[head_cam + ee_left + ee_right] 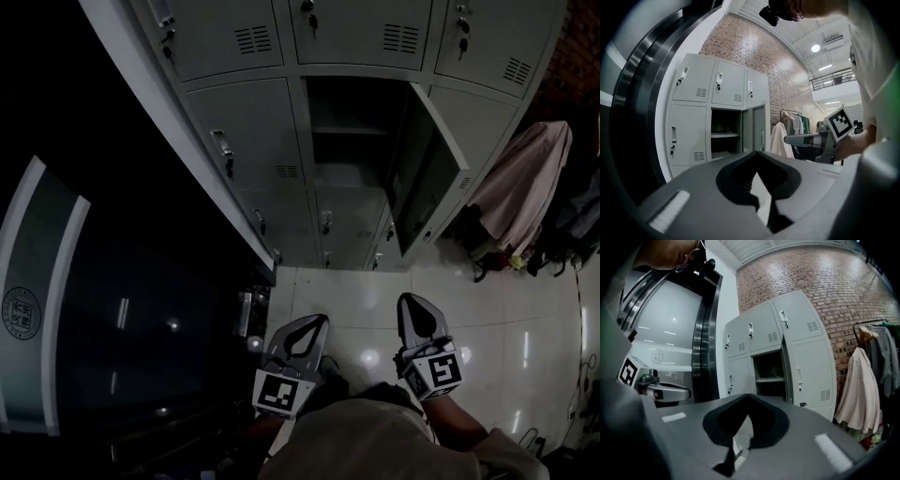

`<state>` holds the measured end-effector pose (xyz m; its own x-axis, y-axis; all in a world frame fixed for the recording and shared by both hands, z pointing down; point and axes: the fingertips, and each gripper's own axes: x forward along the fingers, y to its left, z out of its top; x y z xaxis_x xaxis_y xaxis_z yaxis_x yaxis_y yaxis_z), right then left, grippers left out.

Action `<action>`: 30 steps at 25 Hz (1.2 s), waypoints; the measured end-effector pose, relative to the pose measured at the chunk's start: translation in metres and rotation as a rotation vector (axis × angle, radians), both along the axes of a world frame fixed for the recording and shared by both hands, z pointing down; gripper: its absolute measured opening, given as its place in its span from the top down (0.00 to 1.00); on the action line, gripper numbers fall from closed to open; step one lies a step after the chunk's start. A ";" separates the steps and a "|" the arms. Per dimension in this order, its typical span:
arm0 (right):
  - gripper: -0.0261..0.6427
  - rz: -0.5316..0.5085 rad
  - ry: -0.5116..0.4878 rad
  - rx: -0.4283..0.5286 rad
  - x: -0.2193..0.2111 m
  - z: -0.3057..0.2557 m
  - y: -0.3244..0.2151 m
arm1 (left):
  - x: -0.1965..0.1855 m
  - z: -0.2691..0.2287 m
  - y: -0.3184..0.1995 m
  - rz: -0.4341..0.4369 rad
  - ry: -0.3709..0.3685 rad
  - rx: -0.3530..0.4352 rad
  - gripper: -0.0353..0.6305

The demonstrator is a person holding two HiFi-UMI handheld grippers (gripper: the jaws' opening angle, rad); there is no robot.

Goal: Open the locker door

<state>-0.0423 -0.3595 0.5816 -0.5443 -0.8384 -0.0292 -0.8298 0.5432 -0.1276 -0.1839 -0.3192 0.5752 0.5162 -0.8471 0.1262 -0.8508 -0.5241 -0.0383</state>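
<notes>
Head view: we find the locker door of the middle column standing swung out to the right, with its open compartment bare and dark. The left gripper and right gripper are held low over the tiled floor, well apart from the lockers. We judge the opening done; if more swing is wanted, push on the door's free edge, keeping clear of the hanging coat. Left gripper view: jaws pressed together at the tips, holding nothing, with the locker door far ahead. Right gripper view: the right gripper is likewise closed and empty, touching nothing.
</notes>
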 end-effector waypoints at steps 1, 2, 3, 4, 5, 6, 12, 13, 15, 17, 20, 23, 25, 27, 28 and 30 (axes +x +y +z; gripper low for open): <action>0.96 -0.010 -0.007 0.012 0.000 -0.011 0.007 | 0.002 -0.010 0.009 -0.003 -0.002 0.002 0.85; 0.96 -0.019 -0.015 0.025 0.001 -0.022 0.015 | 0.003 -0.019 0.018 -0.014 -0.012 0.010 0.85; 0.96 -0.027 -0.022 0.038 0.004 -0.034 0.024 | 0.004 -0.026 0.027 -0.032 -0.029 0.020 0.85; 0.96 -0.033 -0.026 0.050 0.008 -0.045 0.033 | 0.004 -0.033 0.035 -0.051 -0.048 0.035 0.85; 0.96 -0.036 -0.025 0.062 0.013 -0.056 0.044 | 0.005 -0.040 0.043 -0.065 -0.065 0.062 0.85; 0.96 -0.035 -0.018 0.077 0.020 -0.067 0.055 | 0.007 -0.046 0.048 -0.068 -0.075 0.113 0.85; 0.96 -0.008 -0.004 0.160 0.079 -0.098 0.121 | 0.033 -0.062 0.089 -0.060 -0.036 0.221 0.85; 0.96 -0.006 -0.009 0.159 0.087 -0.097 0.132 | 0.038 -0.062 0.098 -0.063 -0.032 0.220 0.85; 0.96 -0.004 -0.022 0.155 0.104 -0.098 0.155 | 0.053 -0.067 0.120 -0.068 -0.015 0.225 0.85; 0.96 0.006 -0.029 0.169 0.123 -0.100 0.180 | 0.072 -0.073 0.144 -0.061 -0.013 0.236 0.85; 0.96 0.018 -0.033 0.189 0.149 -0.101 0.218 | 0.101 -0.076 0.181 -0.033 -0.059 0.255 0.85; 0.96 0.010 -0.035 0.175 0.167 -0.097 0.251 | 0.120 -0.072 0.215 -0.041 -0.056 0.245 0.85; 0.96 -0.002 -0.038 0.170 0.177 -0.097 0.274 | 0.130 -0.072 0.237 -0.050 -0.026 0.243 0.85; 0.96 -0.015 -0.048 0.167 0.188 -0.098 0.299 | 0.142 -0.074 0.260 -0.057 -0.008 0.230 0.85; 0.96 -0.020 -0.053 0.164 0.195 -0.099 0.311 | 0.149 -0.075 0.270 -0.058 -0.004 0.226 0.85; 0.96 -0.022 -0.061 0.155 0.210 -0.100 0.327 | 0.164 -0.081 0.285 -0.049 0.002 0.230 0.85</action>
<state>0.1673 -0.0329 0.4815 -0.5560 -0.8090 -0.1910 -0.8106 0.5785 -0.0908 -0.0201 -0.0345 0.4946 0.4741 -0.8773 -0.0738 -0.8750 -0.4603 -0.1499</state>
